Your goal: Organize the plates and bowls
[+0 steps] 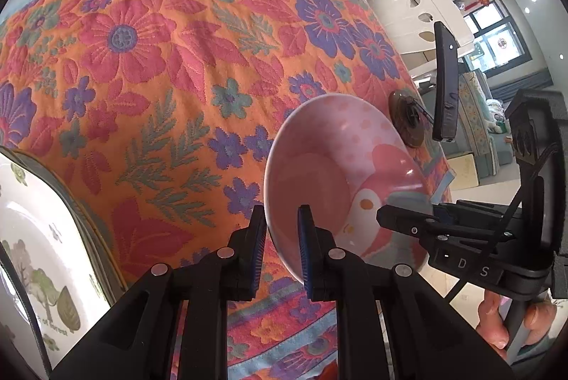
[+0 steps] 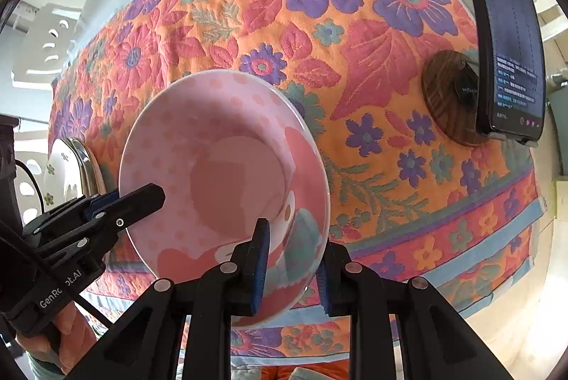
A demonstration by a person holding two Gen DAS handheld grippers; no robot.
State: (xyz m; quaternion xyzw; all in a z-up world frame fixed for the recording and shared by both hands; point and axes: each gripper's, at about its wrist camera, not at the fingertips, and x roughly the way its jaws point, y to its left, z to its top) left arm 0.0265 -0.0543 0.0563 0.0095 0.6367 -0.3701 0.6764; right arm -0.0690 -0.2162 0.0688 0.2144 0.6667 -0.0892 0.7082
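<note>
While both grippers pinch the pink bowl (image 2: 220, 181) above the flowered worktop (image 1: 142, 60) — left gripper (image 1: 282, 252) and right gripper (image 2: 293, 268) each with jaws closed on its rim — keep it level and release one side only once the other's hold feels secure.

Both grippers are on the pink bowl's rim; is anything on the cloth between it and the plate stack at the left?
Nothing visible: only bare floral tablecloth lies between the pink bowl and the plate stack.
</note>
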